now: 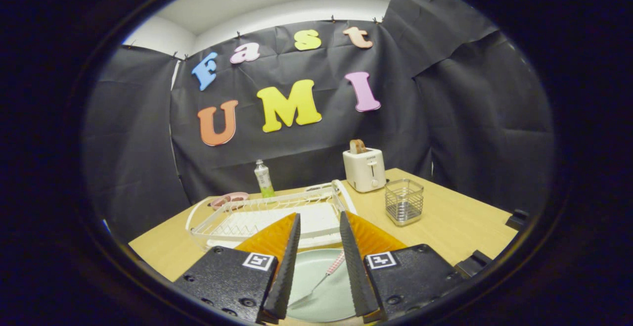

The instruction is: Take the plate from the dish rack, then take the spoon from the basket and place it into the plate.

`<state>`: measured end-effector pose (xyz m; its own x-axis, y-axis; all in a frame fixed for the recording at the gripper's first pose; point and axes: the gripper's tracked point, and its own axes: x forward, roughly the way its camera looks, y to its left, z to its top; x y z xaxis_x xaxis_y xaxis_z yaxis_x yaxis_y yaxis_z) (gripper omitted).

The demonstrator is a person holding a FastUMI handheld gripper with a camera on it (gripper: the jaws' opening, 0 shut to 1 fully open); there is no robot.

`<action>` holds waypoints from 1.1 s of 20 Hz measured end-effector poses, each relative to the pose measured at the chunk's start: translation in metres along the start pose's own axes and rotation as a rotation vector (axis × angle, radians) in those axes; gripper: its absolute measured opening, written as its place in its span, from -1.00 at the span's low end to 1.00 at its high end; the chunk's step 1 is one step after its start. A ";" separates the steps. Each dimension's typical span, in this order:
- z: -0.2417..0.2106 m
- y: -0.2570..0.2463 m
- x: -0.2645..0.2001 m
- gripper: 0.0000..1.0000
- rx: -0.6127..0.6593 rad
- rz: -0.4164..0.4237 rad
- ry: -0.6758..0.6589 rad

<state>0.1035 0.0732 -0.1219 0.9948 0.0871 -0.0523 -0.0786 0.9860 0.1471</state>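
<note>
Between the released fingers of the hand-held gripper (319,234), pink-handled metal spoon (324,276) lies in round pale-green plate (316,301); task looks done.

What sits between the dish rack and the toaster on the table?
Nothing: in the gripper view bare table separates dish rack and toaster. The tongs hang open over the plate holding the spoon.

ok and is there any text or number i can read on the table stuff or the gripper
bottle label: too small to read
toaster: small mark near the top, blurred
square markers on the gripper: black-and-white patterns, no words
spoon and plate, seen between the open fingers: no text
</note>
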 end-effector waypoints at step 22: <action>0.105 -0.063 -0.153 1.00 -0.135 -0.078 -0.098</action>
<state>-0.0366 -0.0167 -0.0191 0.9992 0.0023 0.0392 -0.0027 0.9999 0.0118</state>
